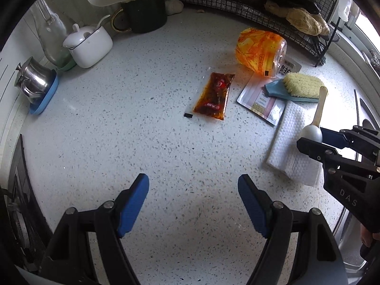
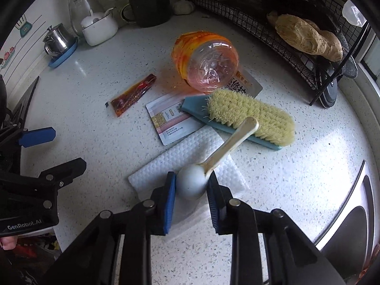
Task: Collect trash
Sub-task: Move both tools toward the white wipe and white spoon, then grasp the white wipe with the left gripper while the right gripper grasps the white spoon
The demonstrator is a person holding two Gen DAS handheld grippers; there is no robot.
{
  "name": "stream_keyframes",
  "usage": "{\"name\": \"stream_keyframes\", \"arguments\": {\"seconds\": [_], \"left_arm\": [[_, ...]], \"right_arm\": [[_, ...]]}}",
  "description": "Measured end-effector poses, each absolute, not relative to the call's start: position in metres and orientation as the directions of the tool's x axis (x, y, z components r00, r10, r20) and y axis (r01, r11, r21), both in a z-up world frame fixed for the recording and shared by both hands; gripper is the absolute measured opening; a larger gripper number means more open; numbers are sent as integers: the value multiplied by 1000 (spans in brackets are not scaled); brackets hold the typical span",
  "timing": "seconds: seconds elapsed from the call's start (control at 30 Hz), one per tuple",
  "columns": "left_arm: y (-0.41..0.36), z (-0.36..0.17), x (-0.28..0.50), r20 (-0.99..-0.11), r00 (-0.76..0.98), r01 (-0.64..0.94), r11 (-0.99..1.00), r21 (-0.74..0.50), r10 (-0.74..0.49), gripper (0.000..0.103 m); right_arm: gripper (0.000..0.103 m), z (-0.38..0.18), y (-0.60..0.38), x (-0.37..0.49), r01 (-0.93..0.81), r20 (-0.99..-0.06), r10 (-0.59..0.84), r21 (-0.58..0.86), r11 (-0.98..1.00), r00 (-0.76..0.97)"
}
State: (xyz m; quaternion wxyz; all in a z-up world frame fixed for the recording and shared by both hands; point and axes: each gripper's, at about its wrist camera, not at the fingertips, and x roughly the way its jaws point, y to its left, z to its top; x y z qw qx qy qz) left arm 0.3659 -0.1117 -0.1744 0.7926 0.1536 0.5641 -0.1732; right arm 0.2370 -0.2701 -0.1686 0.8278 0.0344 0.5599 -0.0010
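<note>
A red-brown sauce packet (image 1: 212,96) (image 2: 133,94) lies on the speckled counter. An orange plastic bottle (image 1: 261,49) (image 2: 206,60) lies on its side behind it. A flat printed pouch (image 1: 260,101) (image 2: 173,121) and a white paper towel (image 1: 291,147) (image 2: 190,153) lie near a brush. My left gripper (image 1: 193,184) is open and empty, short of the packet. My right gripper (image 2: 192,181) (image 1: 315,140) is shut on the bowl of a white spoon (image 2: 192,182) (image 1: 312,133), over the paper towel.
A scrubbing brush (image 2: 247,116) lies on the pouch. A black wire rack (image 2: 296,54) with ginger stands at the back right. A dark utensil mug (image 1: 143,11), white sugar pot (image 1: 89,45), steel pot (image 1: 34,80) and glass bottle line the back left. A sink (image 2: 351,216) is at right.
</note>
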Motion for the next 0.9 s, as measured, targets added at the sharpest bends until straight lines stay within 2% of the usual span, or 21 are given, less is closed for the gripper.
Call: {"name": "stream_keyframes", "arguments": {"seconds": [0.4, 0.53, 0.67, 0.9], "left_arm": [[-149, -168, 352, -952, 218, 570, 820, -54, -214, 76], [-174, -174, 350, -951, 177, 620, 779, -93, -255, 76], [-193, -187, 348, -959, 133, 654, 750, -103, -249, 76], [-221, -198, 347, -965, 150, 692, 720, -53, -216, 74]], "right_arm": [[23, -137, -308, 204, 121, -900, 14, 74, 990, 436], [23, -140, -331, 194, 146, -893, -58, 9, 989, 445], [23, -144, -348, 186, 176, -898, -56, 25, 984, 436], [23, -156, -366, 184, 220, -906, -15, 86, 972, 423]]}}
